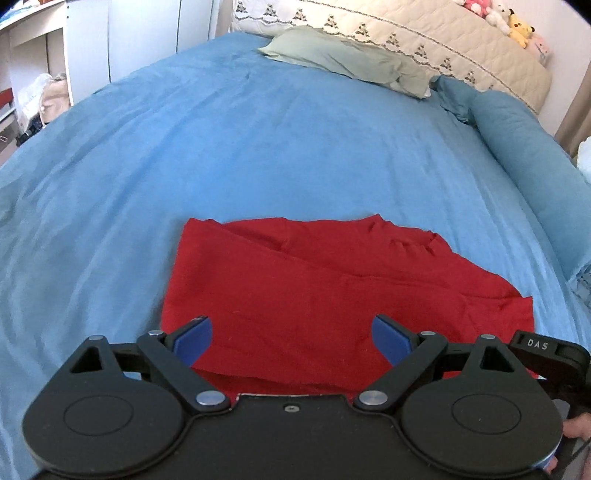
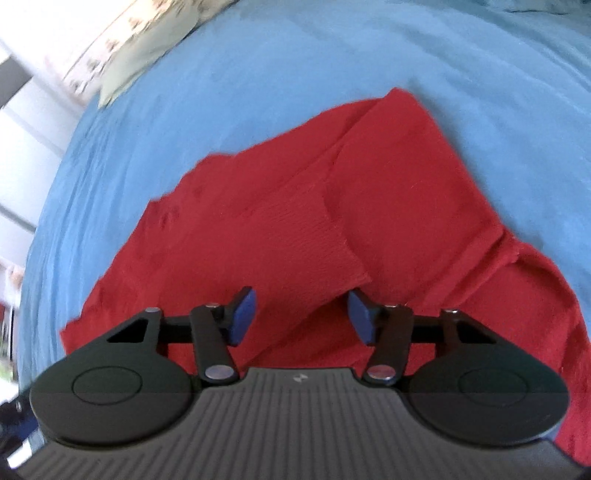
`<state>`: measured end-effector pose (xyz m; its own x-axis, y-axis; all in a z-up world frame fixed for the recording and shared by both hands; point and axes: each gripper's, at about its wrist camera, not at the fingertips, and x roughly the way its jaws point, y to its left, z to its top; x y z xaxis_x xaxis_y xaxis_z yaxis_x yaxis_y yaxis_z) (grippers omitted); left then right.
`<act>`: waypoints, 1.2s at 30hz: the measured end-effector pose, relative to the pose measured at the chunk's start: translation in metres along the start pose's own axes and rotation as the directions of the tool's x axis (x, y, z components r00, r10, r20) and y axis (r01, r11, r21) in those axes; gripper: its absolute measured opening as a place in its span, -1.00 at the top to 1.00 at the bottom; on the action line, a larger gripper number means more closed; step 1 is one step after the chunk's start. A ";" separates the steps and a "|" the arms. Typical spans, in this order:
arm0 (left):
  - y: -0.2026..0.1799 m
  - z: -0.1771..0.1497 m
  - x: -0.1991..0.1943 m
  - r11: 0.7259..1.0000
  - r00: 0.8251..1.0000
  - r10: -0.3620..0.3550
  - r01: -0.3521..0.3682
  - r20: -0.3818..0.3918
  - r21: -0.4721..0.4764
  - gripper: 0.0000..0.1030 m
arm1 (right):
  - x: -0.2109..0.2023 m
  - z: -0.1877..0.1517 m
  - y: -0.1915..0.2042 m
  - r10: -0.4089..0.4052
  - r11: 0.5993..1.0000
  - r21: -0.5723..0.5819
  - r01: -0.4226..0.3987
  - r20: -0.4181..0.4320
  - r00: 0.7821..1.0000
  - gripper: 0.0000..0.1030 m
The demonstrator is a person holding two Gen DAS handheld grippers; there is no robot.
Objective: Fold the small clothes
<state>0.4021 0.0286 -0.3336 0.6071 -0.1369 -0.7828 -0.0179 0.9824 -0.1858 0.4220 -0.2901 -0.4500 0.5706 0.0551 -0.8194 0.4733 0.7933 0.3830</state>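
Observation:
A red knit garment [image 1: 314, 288] lies partly folded on the blue bedsheet [image 1: 258, 147], with a sleeve laid across its body. My left gripper [image 1: 291, 341] is open and empty, just above the garment's near edge. In the right wrist view the same red garment [image 2: 388, 192] fills the middle, with a ribbed cuff [image 2: 306, 251] ending just ahead of the fingers. My right gripper [image 2: 301, 315] is open and empty, low over the cloth near that cuff. The right gripper's body [image 1: 546, 354] shows at the right edge of the left wrist view.
A grey-green pillow [image 1: 343, 59] and a cream quilted bedcover [image 1: 424, 33] lie at the head of the bed. A rolled blue blanket [image 1: 532, 155] runs along the right side. Plush toys [image 1: 513, 22] sit at the far right corner. White furniture [image 1: 44, 55] stands at left.

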 end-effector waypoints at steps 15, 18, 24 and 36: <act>0.030 0.012 0.000 1.000 1.000 -0.007 0.007 -0.002 0.021 -0.84 | -0.061 0.038 0.026 0.105 0.990 -0.118 -0.084 0.192 0.976 0.61; 0.032 0.013 0.001 1.000 1.000 -0.011 0.011 -0.002 0.025 -0.84 | -0.097 0.054 0.029 0.108 0.977 -0.206 -0.051 0.279 0.954 0.61; 0.030 0.006 0.012 0.998 1.000 -0.017 0.018 -0.024 0.053 -0.84 | -0.071 0.046 -0.010 -0.049 0.956 -0.272 0.114 0.232 0.972 0.61; 0.034 -0.012 0.010 0.997 0.996 0.010 -0.004 -0.084 0.078 -0.84 | -0.041 0.023 -0.025 -0.152 0.932 -0.297 0.206 0.193 0.969 0.56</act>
<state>0.3984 0.0596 -0.3548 0.5381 -0.1372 -0.8316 0.0416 0.9898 -0.1363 0.4028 -0.3259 -0.4162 0.6106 -0.1844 -0.7702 0.3591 0.9312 0.0618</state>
